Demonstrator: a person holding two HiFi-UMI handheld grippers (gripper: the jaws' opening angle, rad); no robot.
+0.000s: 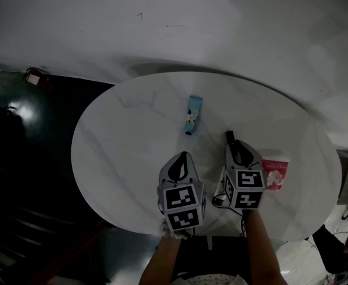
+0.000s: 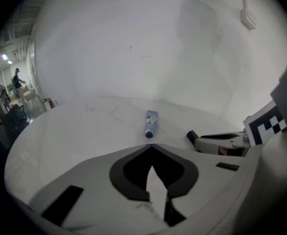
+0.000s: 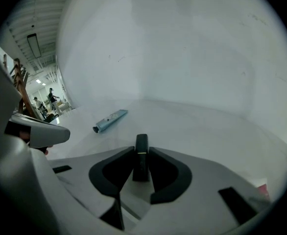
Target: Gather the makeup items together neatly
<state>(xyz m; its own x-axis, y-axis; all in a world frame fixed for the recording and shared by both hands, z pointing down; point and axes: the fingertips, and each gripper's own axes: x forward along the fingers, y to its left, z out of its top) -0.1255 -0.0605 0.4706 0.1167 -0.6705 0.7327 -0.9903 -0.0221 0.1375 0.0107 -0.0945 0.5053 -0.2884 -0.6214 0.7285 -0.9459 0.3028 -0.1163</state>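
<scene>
While our right claw (image 3: pixel 142 153) pinched a slim black stick (image 3: pixel 141 143) by one end, its tip jutting past the pads, and our left claw (image 2: pixel 152 147) hung closed and empty, we judged that the stick could pivot loose and that a nudged blue tube (image 1: pixel 193 114) at mid-worktop might roll. A pink box (image 1: pixel 275 174) lay near the right rim of the round white marble worktop (image 1: pixel 120 141), with dark floor (image 1: pixel 31 159) to one side and a pale wall (image 1: pixel 192 22) beyond.
</scene>
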